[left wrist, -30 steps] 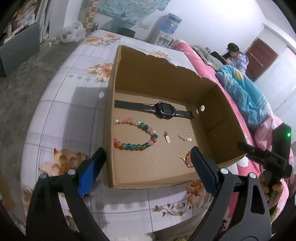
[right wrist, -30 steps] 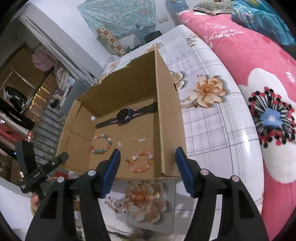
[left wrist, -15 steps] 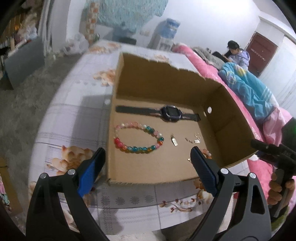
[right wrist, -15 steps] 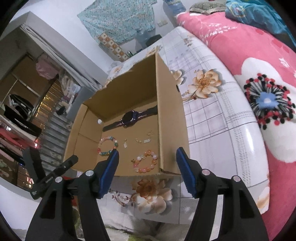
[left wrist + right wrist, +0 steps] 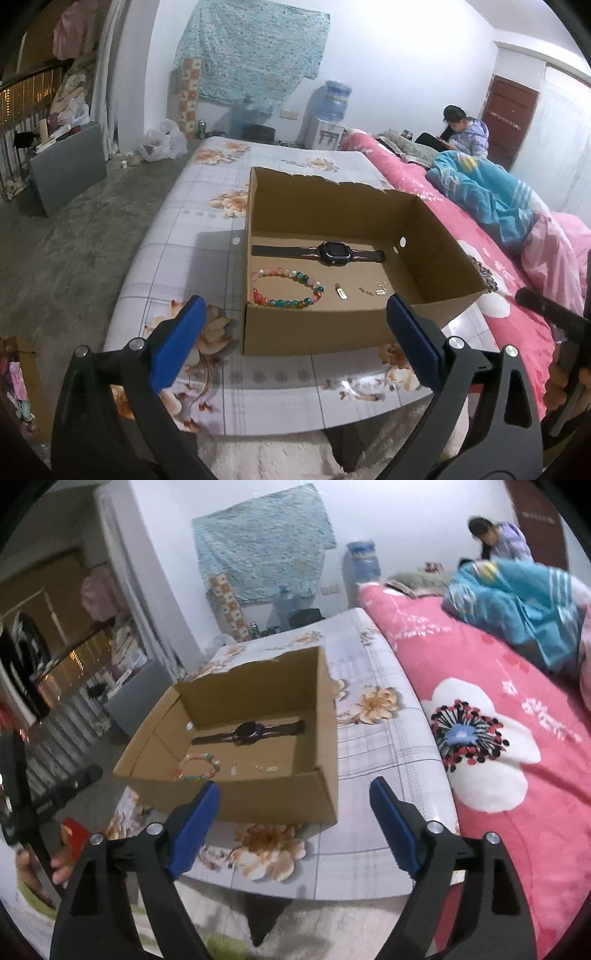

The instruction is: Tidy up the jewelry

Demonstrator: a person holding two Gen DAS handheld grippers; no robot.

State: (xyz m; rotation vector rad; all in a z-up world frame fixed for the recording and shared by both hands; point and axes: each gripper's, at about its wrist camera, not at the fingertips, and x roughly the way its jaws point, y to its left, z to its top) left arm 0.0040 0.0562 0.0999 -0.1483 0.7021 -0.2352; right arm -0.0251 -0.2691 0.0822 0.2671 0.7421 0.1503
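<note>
A shallow cardboard box [image 5: 317, 328] sits near the front edge of a table [image 5: 184, 236] covered in a flower-print cloth, its near wall standing just back from that edge and its torn far rim [image 5: 325, 181] facing the room. Inside, a black watch [image 5: 330, 253] lies flat along the back of the floor, a multicoloured bead bracelet [image 5: 286, 288] lies in front of it toward the left wall, and a few small metal charms [image 5: 341, 291] sit to the right of the bracelet, all apart from one another and from the walls. The left gripper [image 5: 291, 339] hangs before the box's near wall, its blue pads spread wide and still opening, nothing between them. The right gripper [image 5: 293, 821] hovers off the box's front right corner, its jaws also opening and bare. Bare cloth runs along the box's left side and beyond its far end; on the right a narrower strip separates it from a pink floral bedspread [image 5: 517, 775]. A person [image 5: 465, 131] sits far back on the bed.
</note>
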